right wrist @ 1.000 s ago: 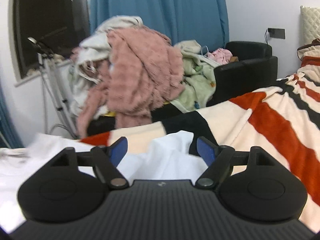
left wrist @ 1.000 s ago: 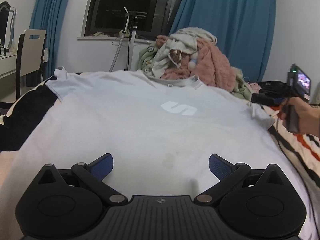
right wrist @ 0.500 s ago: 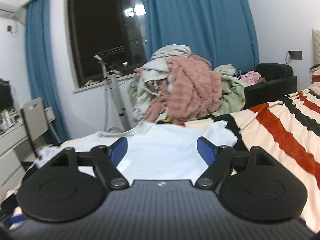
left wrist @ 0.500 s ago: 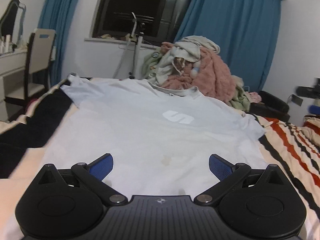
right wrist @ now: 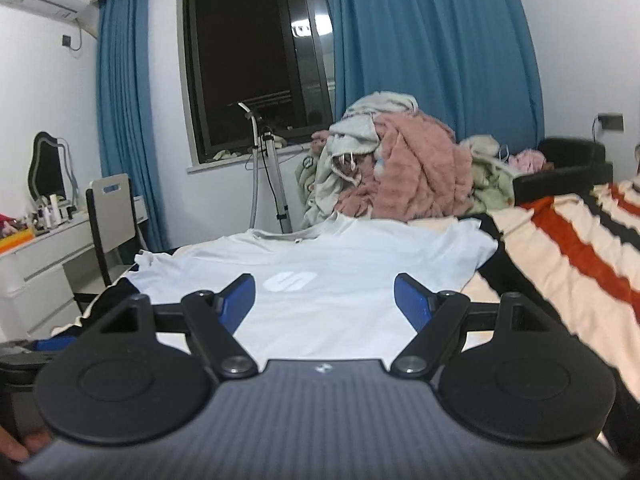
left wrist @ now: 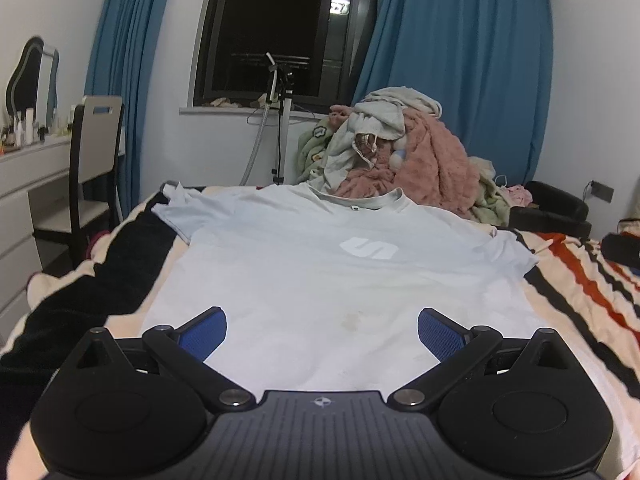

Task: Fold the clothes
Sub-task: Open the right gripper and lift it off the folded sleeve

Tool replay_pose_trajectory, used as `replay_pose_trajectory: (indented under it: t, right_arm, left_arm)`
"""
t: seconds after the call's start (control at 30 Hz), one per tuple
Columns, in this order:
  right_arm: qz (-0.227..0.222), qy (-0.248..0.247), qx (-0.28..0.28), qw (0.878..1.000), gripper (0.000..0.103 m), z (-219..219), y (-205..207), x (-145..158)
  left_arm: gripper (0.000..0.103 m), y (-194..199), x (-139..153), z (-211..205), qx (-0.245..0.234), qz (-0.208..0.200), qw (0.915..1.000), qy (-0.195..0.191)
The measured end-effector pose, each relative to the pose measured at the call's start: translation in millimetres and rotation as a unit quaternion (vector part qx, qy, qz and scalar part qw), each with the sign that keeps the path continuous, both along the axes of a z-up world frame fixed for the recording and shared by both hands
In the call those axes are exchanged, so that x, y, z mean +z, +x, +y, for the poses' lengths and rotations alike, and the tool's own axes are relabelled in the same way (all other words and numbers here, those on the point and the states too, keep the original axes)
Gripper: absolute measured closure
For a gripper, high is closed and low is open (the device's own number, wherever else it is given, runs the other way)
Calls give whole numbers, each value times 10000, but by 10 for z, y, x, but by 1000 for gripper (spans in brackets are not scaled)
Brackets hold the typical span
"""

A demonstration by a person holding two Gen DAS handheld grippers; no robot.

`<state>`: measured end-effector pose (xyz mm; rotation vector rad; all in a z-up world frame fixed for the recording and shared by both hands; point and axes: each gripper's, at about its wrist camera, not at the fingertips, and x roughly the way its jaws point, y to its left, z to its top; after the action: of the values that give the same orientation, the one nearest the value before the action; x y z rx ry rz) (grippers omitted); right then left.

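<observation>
A pale T-shirt (left wrist: 320, 280) lies spread flat, front up, across the foot end of a striped bed (left wrist: 580, 280), collar toward the far edge and both sleeves out, likely laid out this way so folding can begin. The left gripper (left wrist: 322, 332) and right gripper (right wrist: 324, 296) both hover above its hem with jaws wide apart, holding nothing. The hem itself is hidden behind the gripper bodies. A heap of clothes (left wrist: 400, 160) sits beyond the far edge.

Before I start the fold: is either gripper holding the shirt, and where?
Nothing is held. The left gripper and right gripper are open above the flat pale-blue cotton T-shirt.
</observation>
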<state>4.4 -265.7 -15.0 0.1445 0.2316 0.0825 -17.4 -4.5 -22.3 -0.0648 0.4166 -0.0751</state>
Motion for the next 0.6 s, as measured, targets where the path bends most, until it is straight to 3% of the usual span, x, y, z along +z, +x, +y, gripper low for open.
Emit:
replay_pose_trajectory:
  t: [0.23, 0.6]
  right_arm:
    - [305, 218, -97, 9992, 25, -10, 51, -110]
    - [322, 347, -109, 9988, 25, -47, 70, -112]
  left_arm:
    - [0, -35, 6, 0, -43, -89, 9999, 46]
    - [0, 5, -29, 21, 24, -6, 10000, 17]
